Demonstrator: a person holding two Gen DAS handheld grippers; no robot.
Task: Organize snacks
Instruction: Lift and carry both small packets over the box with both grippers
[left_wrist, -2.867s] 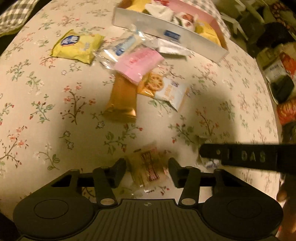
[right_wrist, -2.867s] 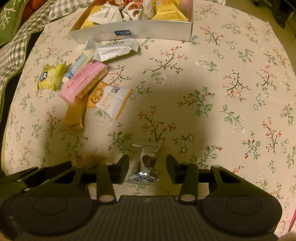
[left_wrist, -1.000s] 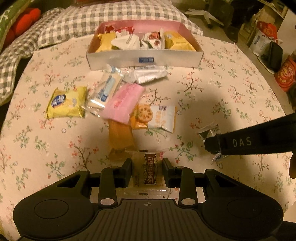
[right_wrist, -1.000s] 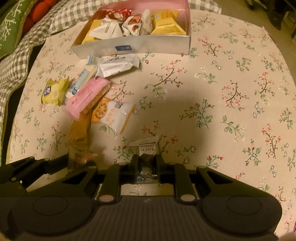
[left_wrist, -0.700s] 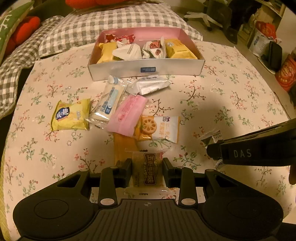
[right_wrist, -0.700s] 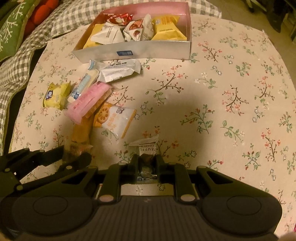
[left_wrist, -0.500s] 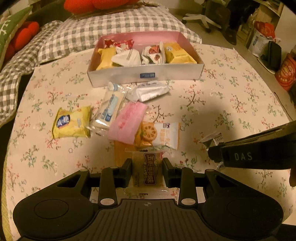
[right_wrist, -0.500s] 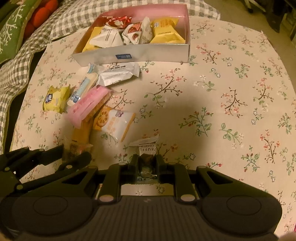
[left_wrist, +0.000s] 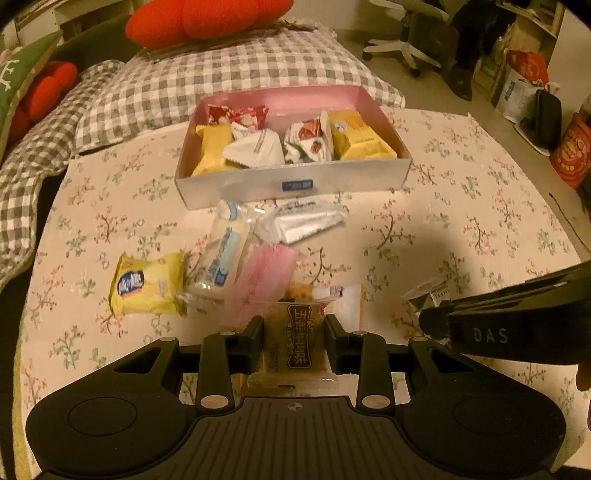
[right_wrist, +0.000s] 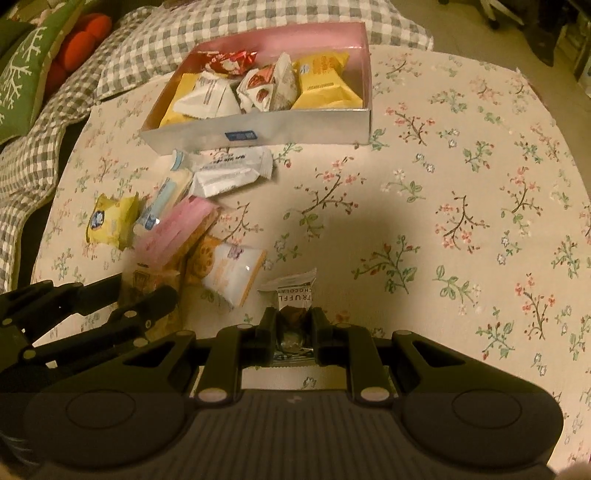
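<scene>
Your left gripper (left_wrist: 294, 328) grips one brown-label packet (left_wrist: 293, 345), lifted clear of the cloth (left_wrist: 461, 206). Your right gripper (right_wrist: 294, 325) is clamped on one truffle chocolate (right_wrist: 291, 295). One box (left_wrist: 295, 182) at the far side holds about six packets. Loose before it: one yellow packet (left_wrist: 147, 284), one blue-white (left_wrist: 221, 254), one white (left_wrist: 306, 221), one pink (left_wrist: 262, 280), one biscuit packet (right_wrist: 229, 269).

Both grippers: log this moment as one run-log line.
left gripper: shut on brown snack packet | right gripper: shut on truffle chocolate | snack box: not reached
</scene>
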